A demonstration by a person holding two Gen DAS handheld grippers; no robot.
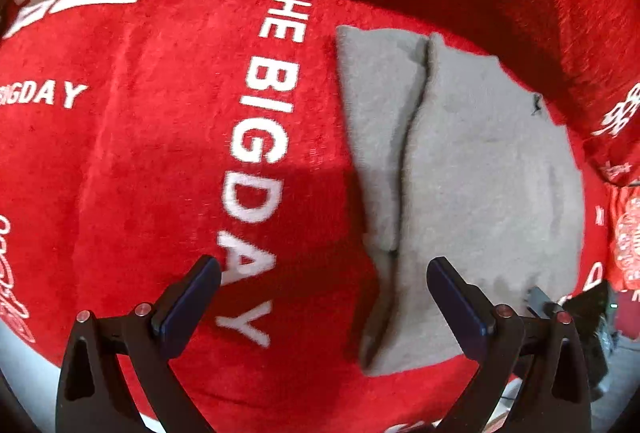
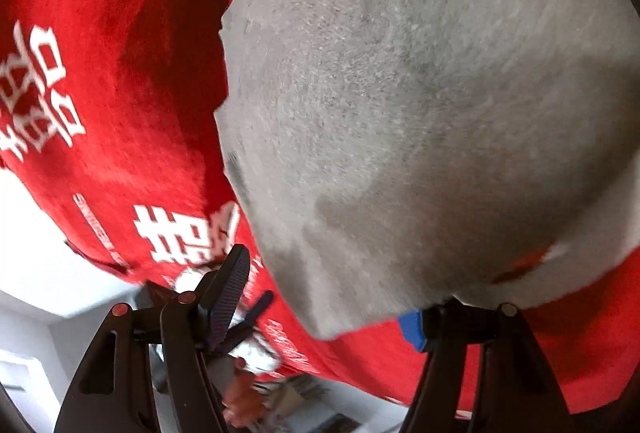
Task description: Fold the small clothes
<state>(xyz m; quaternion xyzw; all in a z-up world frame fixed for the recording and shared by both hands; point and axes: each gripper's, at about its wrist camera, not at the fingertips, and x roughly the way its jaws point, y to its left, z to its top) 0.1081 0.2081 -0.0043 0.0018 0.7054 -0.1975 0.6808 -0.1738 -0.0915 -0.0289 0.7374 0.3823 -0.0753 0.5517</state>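
- Currently no container in either view; only a red fleece cover [image 1: 140, 173] with a grey garment [image 1: 480, 173] lying on it.
- Grey garment: small fleecy piece, folded, one long flap laid over the other with a seam-like edge running down its left part. Sits right of the big lettering on the cover, flat, no part lifted in the left wrist view.
- Tiny dark mark near the garment's upper right edge; too small to read.
- Writing on cover, white on red: "THE BIG DAY" running top to bottom beside the garment; "BIGDAY", partly cut off, at the left edge; large Chinese-style characters at upper left, not readable at this blur.
- Left gripper [image 1: 324, 269]: jaws wide apart, nothing between them; right finger over the garment's lower edge, left finger over the "DAY" letters.
- Right gripper [image 2: 332, 293]: jaws spread wide, nothing pinched. Grey cloth fills that view; its lower edge drapes onto the blue-padded right finger [image 2: 416, 329]. Contact unclear.
- White floor past the cover's edge.
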